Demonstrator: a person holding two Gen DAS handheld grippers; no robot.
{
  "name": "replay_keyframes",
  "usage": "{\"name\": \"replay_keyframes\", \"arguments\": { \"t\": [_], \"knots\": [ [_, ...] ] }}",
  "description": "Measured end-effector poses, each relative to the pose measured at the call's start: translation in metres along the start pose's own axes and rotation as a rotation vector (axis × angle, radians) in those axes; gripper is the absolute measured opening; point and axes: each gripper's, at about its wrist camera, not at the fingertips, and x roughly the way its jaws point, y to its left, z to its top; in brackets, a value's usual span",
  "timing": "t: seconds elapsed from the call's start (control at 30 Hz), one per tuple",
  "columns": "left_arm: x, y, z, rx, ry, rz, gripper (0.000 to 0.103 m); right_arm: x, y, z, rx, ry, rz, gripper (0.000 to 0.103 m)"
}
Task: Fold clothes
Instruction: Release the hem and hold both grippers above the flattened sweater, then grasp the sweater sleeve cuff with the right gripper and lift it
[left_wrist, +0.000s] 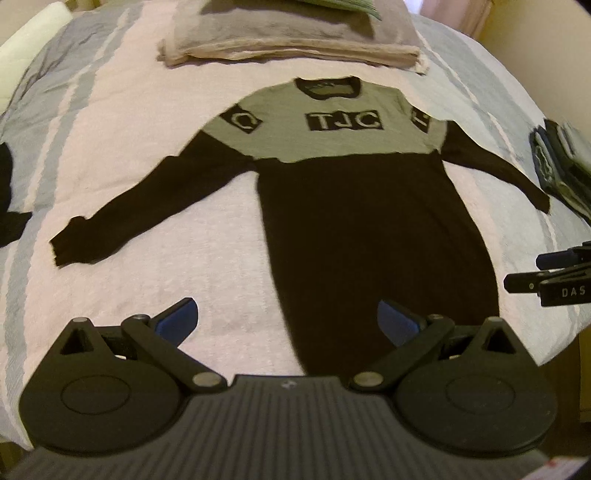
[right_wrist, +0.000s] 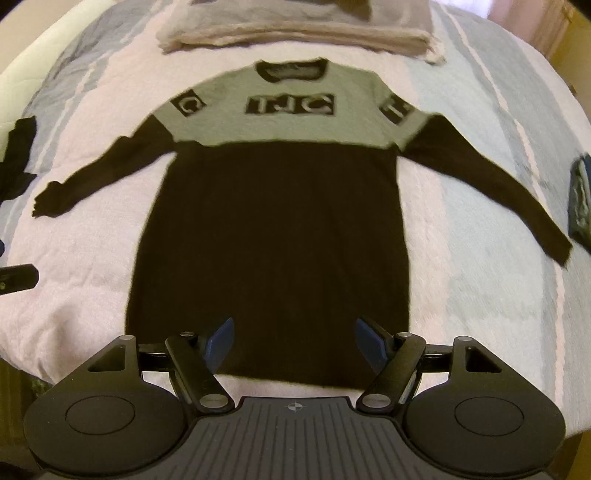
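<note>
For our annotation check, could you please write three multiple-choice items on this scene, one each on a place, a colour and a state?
1. Where does the folded blanket lie?
A. beyond the sweater's collar
B. on its left sleeve
C. under its hem

2. What colour is the sweater's chest band?
A. red
B. grey
C. yellow

3. How is the left hand-held gripper?
A. shut on a sleeve
B. shut on the hem
C. open, holding nothing

Answers: 1 A, the blanket sits past the neckline on the bed; 2 B, a grey band carries the letters TJC; 3 C, its fingers stand apart with only fabric beyond them.
</note>
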Motion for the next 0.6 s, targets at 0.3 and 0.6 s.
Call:
{"name": "replay_keyframes", "arguments": {
  "t": [0.3, 0.6],
  "knots": [
    [-0.019, 0.121, 0.004, -0.062, -0.088, 0.106, 0.102, -0.009, 0.109, 0.039, -0.217, -0.223, 0.123, 0.07],
    [0.009, 0.297, -0.001, 0.051, -0.061, 0.207, 0.102, 0.062, 0.303, 0.06, -0.522, -0.296, 0.222, 0.067]
  ]
}}
